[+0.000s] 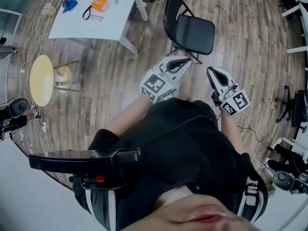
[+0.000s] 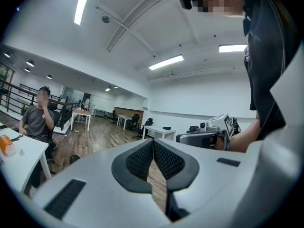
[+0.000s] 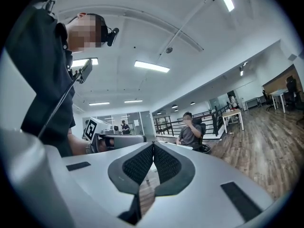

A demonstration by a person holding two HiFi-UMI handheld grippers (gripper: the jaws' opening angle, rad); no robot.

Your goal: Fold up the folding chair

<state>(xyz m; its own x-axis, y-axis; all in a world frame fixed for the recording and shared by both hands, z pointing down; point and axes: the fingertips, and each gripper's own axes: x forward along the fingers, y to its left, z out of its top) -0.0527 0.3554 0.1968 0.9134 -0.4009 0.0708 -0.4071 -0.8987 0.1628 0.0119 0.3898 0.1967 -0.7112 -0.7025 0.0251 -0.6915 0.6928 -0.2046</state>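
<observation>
The left hand-held gripper is held level, jaws pressed together and empty. Just ahead of it, the folding chair stands unfolded on the wooden floor. The right hand-held gripper is held level alongside, its jaws likewise closed on nothing.

One folding chair, two grippers, one table

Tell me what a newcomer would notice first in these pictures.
The black chair stands unfolded on the wood floor, at the top centre of the head view. Just below it, the left gripper and the right gripper point toward it, and both are shut on nothing. A white table fills the upper left.
</observation>
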